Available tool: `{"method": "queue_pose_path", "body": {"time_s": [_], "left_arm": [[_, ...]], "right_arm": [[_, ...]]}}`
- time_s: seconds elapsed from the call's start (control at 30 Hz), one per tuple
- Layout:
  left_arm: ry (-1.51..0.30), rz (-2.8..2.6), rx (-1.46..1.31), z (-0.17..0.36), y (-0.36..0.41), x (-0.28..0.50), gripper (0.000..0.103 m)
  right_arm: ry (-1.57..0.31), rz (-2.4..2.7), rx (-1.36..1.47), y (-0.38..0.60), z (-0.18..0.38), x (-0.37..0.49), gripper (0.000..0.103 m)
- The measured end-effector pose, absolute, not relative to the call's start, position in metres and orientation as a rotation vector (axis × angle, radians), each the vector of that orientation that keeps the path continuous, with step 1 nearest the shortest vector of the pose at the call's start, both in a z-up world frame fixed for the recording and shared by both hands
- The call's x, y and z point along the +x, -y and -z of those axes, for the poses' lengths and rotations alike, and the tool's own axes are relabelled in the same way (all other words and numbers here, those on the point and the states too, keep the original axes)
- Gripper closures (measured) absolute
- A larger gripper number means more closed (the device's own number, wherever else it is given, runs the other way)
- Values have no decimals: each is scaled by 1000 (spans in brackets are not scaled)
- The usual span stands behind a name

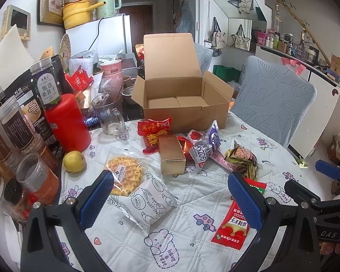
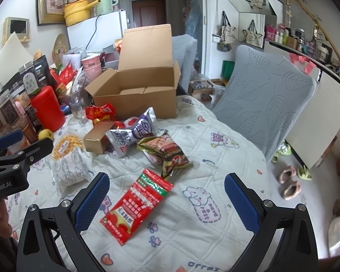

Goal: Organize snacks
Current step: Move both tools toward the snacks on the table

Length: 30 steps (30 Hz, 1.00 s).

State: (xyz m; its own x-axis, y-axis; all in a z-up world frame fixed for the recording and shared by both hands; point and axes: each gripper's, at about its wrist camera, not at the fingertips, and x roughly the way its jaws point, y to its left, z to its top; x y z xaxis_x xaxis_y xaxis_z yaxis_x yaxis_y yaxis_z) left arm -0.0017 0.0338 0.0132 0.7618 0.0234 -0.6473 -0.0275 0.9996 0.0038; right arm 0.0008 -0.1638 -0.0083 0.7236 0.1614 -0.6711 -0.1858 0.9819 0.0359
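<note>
An open cardboard box point(image 1: 181, 104) point(image 2: 136, 93) stands empty at the back of the quilted table. In front of it lie snacks: a white bread packet point(image 1: 147, 201) point(image 2: 70, 170), a waffle pack point(image 1: 124, 174), a gold carton point(image 1: 171, 155) point(image 2: 97, 139), a red bag point(image 1: 154, 133), a purple-silver pouch point(image 1: 206, 145) point(image 2: 133, 133), a brown-green packet point(image 1: 241, 158) point(image 2: 167, 151) and a flat red sachet point(image 1: 233, 222) point(image 2: 136, 206). My left gripper point(image 1: 170, 199) is open above the bread packet. My right gripper point(image 2: 167, 201) is open above the red sachet.
Jars, a red canister point(image 1: 66, 122), a glass mug point(image 1: 106, 115) and a yellow fruit point(image 1: 74, 161) crowd the table's left side. A grey-covered chair point(image 1: 276, 99) point(image 2: 267, 104) stands at the right. Slippers point(image 2: 287, 181) lie on the floor.
</note>
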Motion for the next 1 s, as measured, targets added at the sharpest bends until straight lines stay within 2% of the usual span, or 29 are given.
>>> {"method": "queue_pose_path", "body": {"time_s": [1.0], "left_arm": [[-667,-31,-12,-19,-30,-35,0]], "right_arm": [[-700,-195,-36,165,0,-27,0]]}}
